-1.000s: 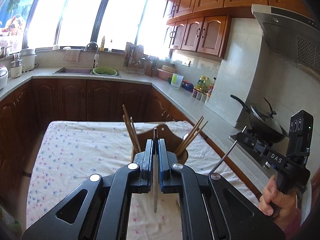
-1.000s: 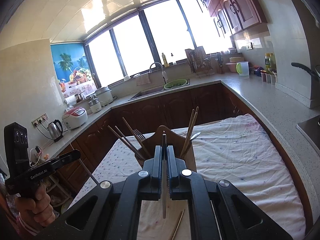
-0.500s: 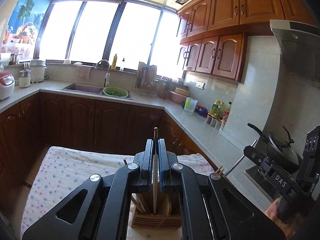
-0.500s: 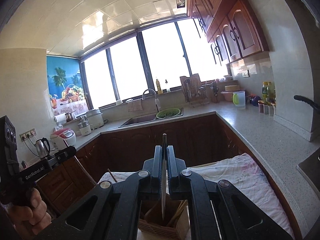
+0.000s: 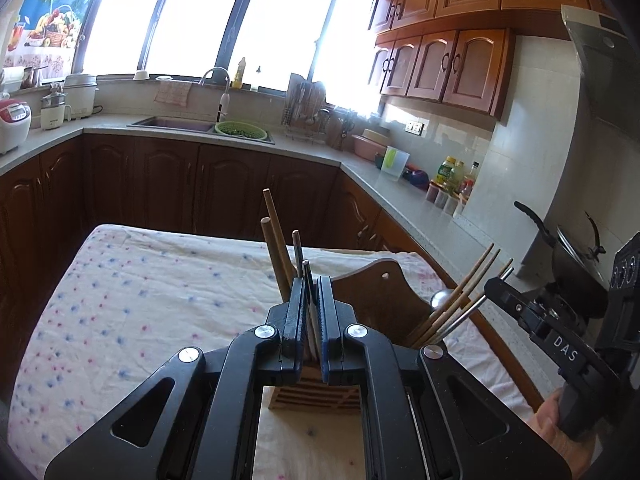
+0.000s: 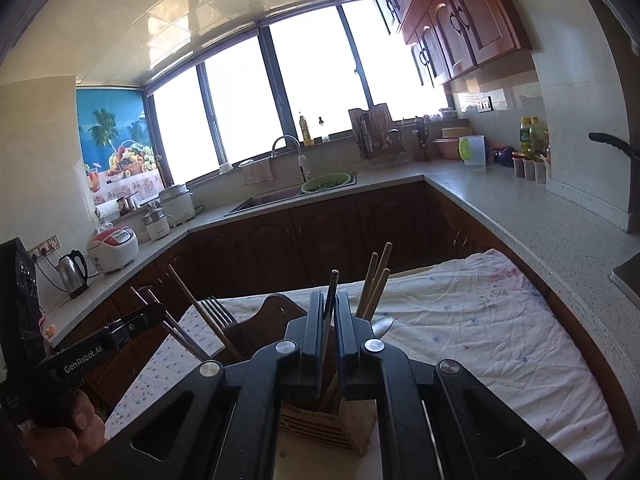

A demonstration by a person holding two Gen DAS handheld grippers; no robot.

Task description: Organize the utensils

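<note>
A wooden utensil holder [image 5: 376, 300] stands on the floral tablecloth [image 5: 140, 296], with wooden chopsticks [image 5: 276, 248] and metal utensils upright in it. My left gripper [image 5: 311, 292] is shut on a thin metal utensil [image 5: 307, 280] right above the holder's left side. My right gripper [image 6: 329, 308] is shut on a thin dark utensil [image 6: 332, 288] above the same holder [image 6: 332, 420], where a fork [image 6: 220, 312] and chopsticks [image 6: 376, 280] stand. Each gripper shows in the other's view, the right one in the left wrist view [image 5: 496, 284] and the left one in the right wrist view [image 6: 152, 312].
A countertop [image 5: 400, 196] with bottles and a jug runs along the right wall. A wok [image 5: 576, 248] sits on the stove at the right. A sink with a green colander [image 6: 326, 184] lies under the windows. Rice cookers and a kettle [image 6: 74, 272] stand on the left counter.
Both grippers tipped up and then came back down toward the holder. Each utensil's lower end now sits lower, at the holder's top, and both held utensils lean instead of standing straight.
</note>
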